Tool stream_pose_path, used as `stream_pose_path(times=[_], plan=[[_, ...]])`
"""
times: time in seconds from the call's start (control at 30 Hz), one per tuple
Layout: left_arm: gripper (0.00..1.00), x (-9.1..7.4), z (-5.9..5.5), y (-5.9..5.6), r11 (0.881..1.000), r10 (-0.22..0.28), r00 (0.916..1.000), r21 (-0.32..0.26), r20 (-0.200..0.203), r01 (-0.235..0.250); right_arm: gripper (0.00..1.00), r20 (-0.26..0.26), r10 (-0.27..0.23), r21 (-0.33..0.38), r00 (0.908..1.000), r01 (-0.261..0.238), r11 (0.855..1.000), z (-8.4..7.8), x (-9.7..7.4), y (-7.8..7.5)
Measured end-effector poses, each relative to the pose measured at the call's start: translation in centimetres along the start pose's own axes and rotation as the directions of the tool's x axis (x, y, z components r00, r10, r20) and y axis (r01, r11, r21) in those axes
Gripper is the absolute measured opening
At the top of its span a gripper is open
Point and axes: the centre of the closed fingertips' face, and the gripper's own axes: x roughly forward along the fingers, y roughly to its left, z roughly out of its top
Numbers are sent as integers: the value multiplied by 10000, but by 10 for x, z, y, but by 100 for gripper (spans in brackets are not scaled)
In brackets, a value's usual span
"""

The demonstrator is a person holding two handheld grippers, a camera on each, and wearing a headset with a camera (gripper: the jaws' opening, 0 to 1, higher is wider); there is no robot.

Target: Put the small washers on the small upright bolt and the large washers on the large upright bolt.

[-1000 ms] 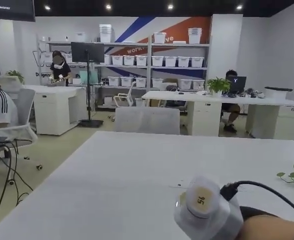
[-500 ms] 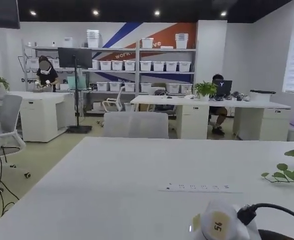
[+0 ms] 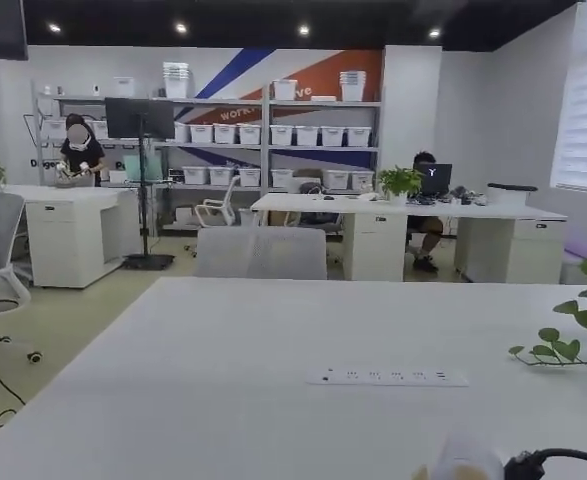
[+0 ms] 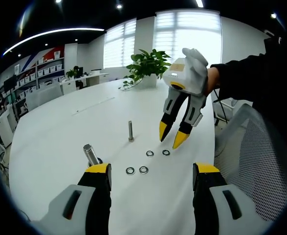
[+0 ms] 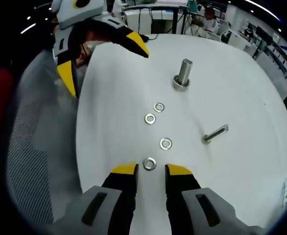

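Closely set jaws above loose washers

Right gripper (image 5: 151, 169) — jaws narrowly parted, gripping nothing; the nearest washer (image 5: 149, 163) lies flat on the white table (image 5: 241, 88) just ahead of the tips. Left gripper (image 4: 152, 169) — jaws spread wide, empty, facing the right one across the work. Three other washers (image 5: 165, 144) lie loose farther out, apart from both bolts. Large bolt (image 5: 182, 73) stands upright beyond them; small bolt (image 4: 131, 131) stands upright to one side.
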Motion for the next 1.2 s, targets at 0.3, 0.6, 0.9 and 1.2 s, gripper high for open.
stream_pose_path(times=[0.3, 0.6, 0.9, 1.2], plan=[[67, -2, -2, 0, 10000, 20, 10000, -92, 68, -20, 22, -341, 100, -140, 9994, -105, 9998, -5, 10, 3], [67, -3, -3, -1, 9999, 1, 9999, -135, 107, 0, 21, -558, 123, -265, 9984, -138, 9996, -6, 16, 5], [67, -4, -3, 0, 9998, 37, 9997, -172, 225, -33, 18, -752, 0, -542, 9972, -41, 9985, -7, 19, 3], [67, -4, -2, 1, 9998, 57, 9997, -171, 234, -53, 15, -745, -87, -951, 9972, 15, 9955, -6, 19, 4]])
